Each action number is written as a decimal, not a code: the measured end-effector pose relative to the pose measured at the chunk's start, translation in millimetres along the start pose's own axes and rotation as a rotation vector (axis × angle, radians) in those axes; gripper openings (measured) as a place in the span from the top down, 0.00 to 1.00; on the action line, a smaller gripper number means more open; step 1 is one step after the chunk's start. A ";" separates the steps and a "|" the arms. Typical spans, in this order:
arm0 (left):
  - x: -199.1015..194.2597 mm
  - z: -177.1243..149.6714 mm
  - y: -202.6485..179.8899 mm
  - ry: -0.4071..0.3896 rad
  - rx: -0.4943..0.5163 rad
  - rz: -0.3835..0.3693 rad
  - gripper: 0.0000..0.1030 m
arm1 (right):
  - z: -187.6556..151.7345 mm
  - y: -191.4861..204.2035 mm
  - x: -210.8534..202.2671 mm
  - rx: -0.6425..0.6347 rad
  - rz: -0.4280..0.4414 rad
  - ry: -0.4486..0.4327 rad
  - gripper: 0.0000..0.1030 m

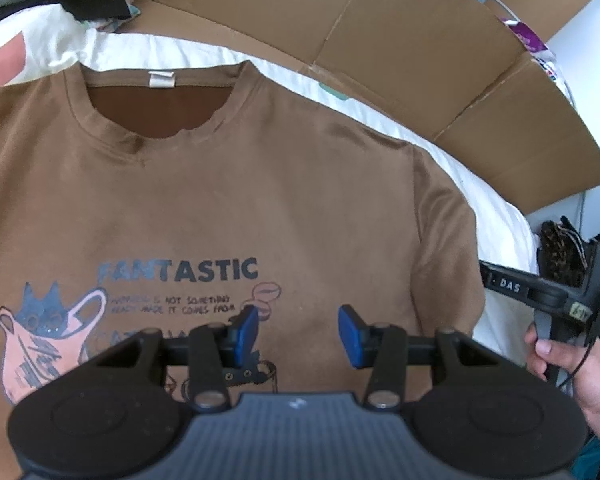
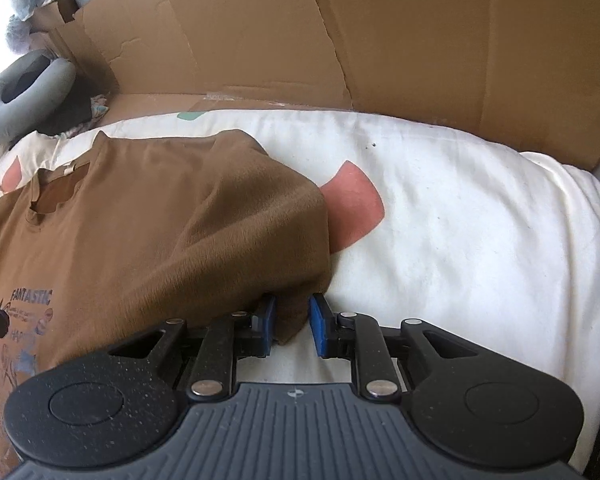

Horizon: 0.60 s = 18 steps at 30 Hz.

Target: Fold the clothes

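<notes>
While right gripper [image 2: 292,326] seemingly pinches sleeve [image 2: 260,240]

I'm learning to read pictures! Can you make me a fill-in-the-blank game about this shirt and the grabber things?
1. The T-shirt is the colour ____.
2. The big word printed on its front is ____.
3. The right gripper has the shirt's ____ between its blue pads.
4. Behind the white bedding stands a wall of flattened ____.

Missing words: brown; FANTASTIC; sleeve; cardboard
</notes>
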<state>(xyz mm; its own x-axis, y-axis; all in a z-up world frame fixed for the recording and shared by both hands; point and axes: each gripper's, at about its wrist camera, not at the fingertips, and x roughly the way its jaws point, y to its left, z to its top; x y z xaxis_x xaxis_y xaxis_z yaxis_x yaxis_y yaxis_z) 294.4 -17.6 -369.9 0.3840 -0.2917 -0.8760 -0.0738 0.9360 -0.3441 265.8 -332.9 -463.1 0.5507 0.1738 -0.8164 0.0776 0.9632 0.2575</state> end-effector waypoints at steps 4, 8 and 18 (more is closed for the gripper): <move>3.5 1.8 -0.6 0.006 0.003 -0.003 0.54 | 2.9 -3.3 1.9 0.016 0.015 0.016 0.76; 3.0 0.5 -1.4 0.007 0.003 -0.009 0.54 | 4.2 3.1 1.0 -0.030 -0.001 0.026 0.91; -2.6 -2.1 0.3 -0.003 -0.010 -0.014 0.54 | 15.8 -18.3 -29.6 -0.091 -0.118 0.031 1.00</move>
<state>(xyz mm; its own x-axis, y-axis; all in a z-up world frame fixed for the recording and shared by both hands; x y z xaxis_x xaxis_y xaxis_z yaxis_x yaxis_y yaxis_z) 291.4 -16.9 -368.4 0.3880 -0.3039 -0.8701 -0.0782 0.9298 -0.3596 261.2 -359.0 -435.5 0.5163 0.0633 -0.8540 0.0641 0.9916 0.1123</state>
